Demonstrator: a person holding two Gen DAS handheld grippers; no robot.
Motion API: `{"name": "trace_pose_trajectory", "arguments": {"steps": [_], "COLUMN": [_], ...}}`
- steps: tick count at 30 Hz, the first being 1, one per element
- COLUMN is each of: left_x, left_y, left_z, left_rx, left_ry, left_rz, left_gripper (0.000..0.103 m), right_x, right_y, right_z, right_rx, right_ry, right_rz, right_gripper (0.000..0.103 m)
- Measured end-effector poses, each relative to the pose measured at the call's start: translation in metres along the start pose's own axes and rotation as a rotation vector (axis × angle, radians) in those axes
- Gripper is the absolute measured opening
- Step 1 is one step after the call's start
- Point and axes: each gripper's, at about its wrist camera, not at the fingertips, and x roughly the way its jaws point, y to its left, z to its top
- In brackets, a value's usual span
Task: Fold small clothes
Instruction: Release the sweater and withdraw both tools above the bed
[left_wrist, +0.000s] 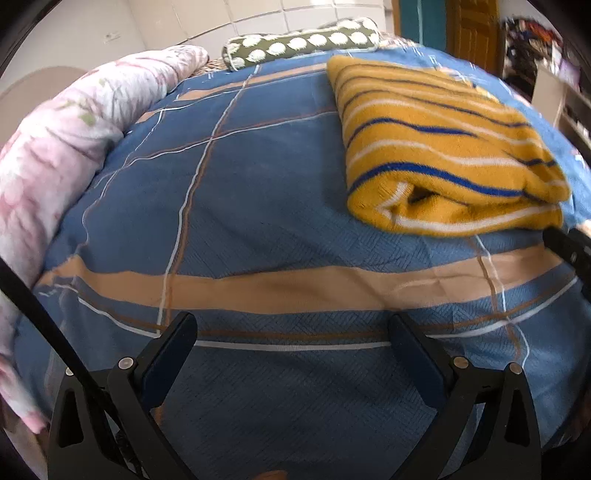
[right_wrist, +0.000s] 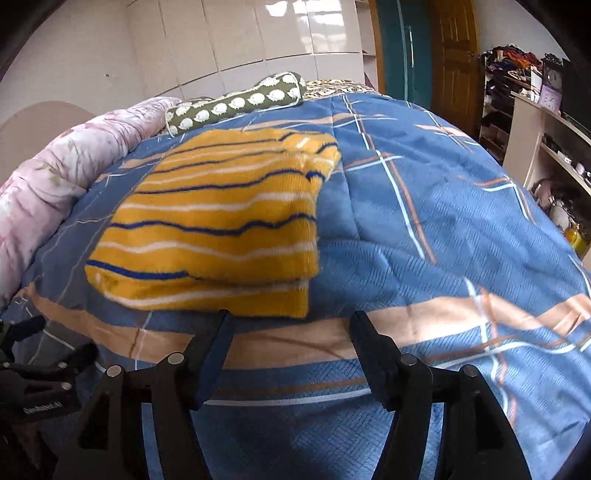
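A folded yellow garment (right_wrist: 218, 225) with blue and white stripes lies flat on the blue checked bedspread (right_wrist: 424, 229) of a bed. It is folded into a thick rectangle, with the layered edges showing along its near side. In the left wrist view the same garment (left_wrist: 443, 147) sits toward the upper right, well clear of the left tongs (left_wrist: 293, 325).

The left tongs stand wide open over the bedspread (left_wrist: 258, 177), with nothing between their fingers; only a tan band and a white line of the cover's pattern show in the gap. The right tongs (right_wrist: 291, 321) are open too and empty, their tips just beside the near edge of the garment but not touching it, the left finger nearly at the fold's lower edge. The left tongs also appear at the lower left corner of the right wrist view (right_wrist: 40, 369), and a black part of the right tongs shows at the right edge of the left wrist view (left_wrist: 569, 247).

A pink floral quilt (left_wrist: 55, 155) is rolled along the left side of the bed. A green pillow with white dots (right_wrist: 236, 101) lies at the far end, beyond the garment. Past the bed stand white cabinet panels (right_wrist: 266, 33), a wooden door (right_wrist: 454, 62), and open shelves (right_wrist: 546, 147) packed with small items on the right.
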Motion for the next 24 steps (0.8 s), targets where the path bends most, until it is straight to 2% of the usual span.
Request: {"name": "trace_pose_trajectory", "arguments": {"steps": [7,12,16,19,24], "left_x": [0.013,0.013,0.009,-0.006,-0.059], "left_y": [0.020,0.021,0.019,0.021,0.035], "left_z": [-0.004,-0.010,-0.016,-0.018,-0.025], "left_rx": [-0.121,-0.131,-0.119,-0.127,-0.140], "left_ry": [0.016,-0.017,-0.059,-0.073,-0.220], "left_rz": [-0.126,-0.146,-0.135,-0.108,-0.056], "left_gripper": [0.103,0.103,0.103,0.103,0.103], "right_x": [0.004,0.007,0.005,-0.003,-0.017], "right_y": [0.010,0.021,0.025,0.026,0.042], "right_z": [-0.006,-0.013,-0.014,-0.015,-0.020], "right_rx": [-0.022,-0.060,-0.062,-0.043,-0.082], "right_ry": [-0.007,-0.009,-0.004,0.002,0.003], "right_rz": [-0.045,-0.091,-0.105,-0.076,-0.112], "right_gripper": [0.078,0.086,0.086,0.086,0.087]}}
